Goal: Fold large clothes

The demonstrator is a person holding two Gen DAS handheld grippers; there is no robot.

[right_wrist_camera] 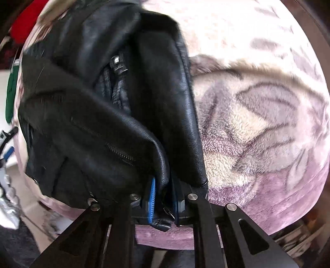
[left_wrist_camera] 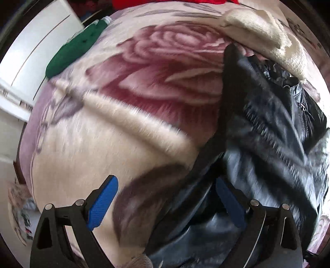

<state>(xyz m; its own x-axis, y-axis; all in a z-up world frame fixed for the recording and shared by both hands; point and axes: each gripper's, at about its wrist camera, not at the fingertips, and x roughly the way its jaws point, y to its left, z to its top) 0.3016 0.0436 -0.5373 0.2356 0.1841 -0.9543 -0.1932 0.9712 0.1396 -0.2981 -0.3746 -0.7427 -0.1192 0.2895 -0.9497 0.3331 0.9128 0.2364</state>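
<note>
A black leather jacket lies crumpled on a plush blanket with a large rose print. My left gripper is open, its blue pads spread wide, with the jacket's near edge under its right finger. In the right wrist view the jacket fills the left half, with a zipper showing. My right gripper is shut on a fold of the jacket's edge, near the front edge of the blanket.
A green garment lies at the blanket's far left, a cream fleece piece at the far right, and something red at the back. White furniture stands to the left.
</note>
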